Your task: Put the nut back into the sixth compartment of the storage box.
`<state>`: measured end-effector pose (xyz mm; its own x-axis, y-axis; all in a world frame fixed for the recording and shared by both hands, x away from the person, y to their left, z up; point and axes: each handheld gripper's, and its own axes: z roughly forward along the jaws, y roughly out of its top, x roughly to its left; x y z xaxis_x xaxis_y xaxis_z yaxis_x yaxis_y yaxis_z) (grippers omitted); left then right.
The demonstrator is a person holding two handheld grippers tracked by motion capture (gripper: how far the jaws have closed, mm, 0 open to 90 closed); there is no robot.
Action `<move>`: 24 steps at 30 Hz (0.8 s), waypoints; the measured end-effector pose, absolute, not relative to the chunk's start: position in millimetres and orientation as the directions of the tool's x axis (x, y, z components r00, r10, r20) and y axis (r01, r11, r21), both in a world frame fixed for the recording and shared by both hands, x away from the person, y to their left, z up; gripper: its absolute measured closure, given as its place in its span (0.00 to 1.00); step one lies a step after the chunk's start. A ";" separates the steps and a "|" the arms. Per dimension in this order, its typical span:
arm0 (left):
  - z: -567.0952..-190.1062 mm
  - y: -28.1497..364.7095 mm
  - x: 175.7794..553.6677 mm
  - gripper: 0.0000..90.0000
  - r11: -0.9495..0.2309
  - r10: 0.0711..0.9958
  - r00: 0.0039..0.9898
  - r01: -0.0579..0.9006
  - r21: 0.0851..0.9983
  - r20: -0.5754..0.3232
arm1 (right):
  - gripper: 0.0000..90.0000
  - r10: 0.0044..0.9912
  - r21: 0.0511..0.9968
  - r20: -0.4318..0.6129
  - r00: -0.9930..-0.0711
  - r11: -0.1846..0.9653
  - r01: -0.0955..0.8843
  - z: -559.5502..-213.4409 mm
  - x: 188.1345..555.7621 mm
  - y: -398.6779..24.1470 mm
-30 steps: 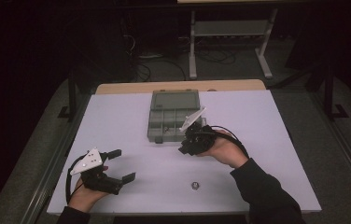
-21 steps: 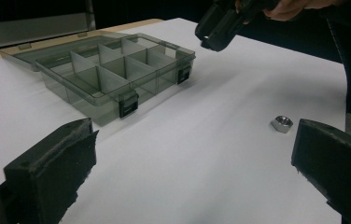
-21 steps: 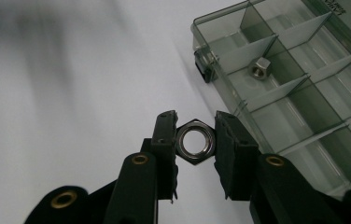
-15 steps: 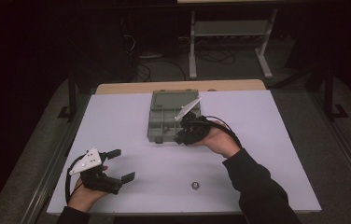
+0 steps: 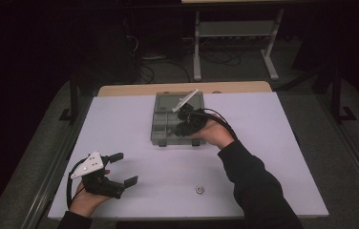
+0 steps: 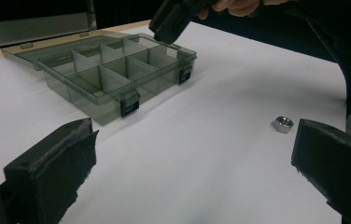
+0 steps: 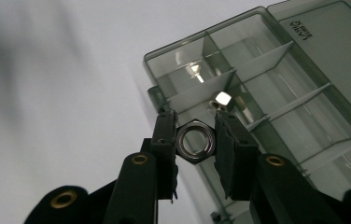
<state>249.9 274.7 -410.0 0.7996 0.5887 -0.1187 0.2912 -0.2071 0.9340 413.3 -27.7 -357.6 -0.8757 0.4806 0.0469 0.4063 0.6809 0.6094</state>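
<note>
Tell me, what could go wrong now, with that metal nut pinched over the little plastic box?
The right tool grips the hex nut only by two opposite flats, so it might slip or twist out early. It hangs above the near edge of the open compartment box, close to a divider, so a drop could bounce off a wall, land in the wrong cell or fall onto the table. The box looks light; a bump from the tool might shove it.

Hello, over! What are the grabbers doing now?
Right gripper shut on a nut above the box. Left gripper open, idle. Another nut on table.
</note>
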 end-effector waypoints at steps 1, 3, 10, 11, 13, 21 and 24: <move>-410.0 274.9 249.8 0.00 -0.206 0.589 0.800 0.291 0.934 -0.119 | 0.77 0.482 0.606 0.049 -0.875 0.682 0.409 -358.5 416.0 -26.8; -410.0 274.7 249.6 0.00 -0.200 0.589 0.798 0.292 0.935 -0.123 | 0.77 0.484 0.608 0.045 -0.874 0.681 0.409 -360.8 420.9 -25.1; -410.1 273.6 249.8 0.00 -0.203 0.589 0.798 0.297 0.933 -0.126 | 0.77 0.501 0.596 0.055 -0.864 0.678 0.431 -370.7 434.6 -17.0; -410.2 273.6 250.0 0.00 -0.203 0.588 0.799 0.297 0.933 -0.126 | 0.77 0.497 0.592 0.057 -0.866 0.681 0.430 -371.9 436.4 -15.6; -410.4 273.7 249.7 0.00 -0.200 0.590 0.797 0.299 0.933 -0.129 | 0.77 0.498 0.590 0.055 -0.866 0.683 0.430 -373.9 438.5 -12.2; -410.0 274.7 250.0 0.00 -0.203 0.588 0.799 0.293 0.934 -0.123 | 0.77 0.502 0.572 0.054 -0.863 0.694 0.438 -382.4 446.6 -2.9; -410.3 274.0 249.9 0.00 -0.205 0.586 0.801 0.294 0.934 -0.123 | 0.77 0.507 0.562 0.047 -0.861 0.699 0.442 -387.0 448.3 -0.2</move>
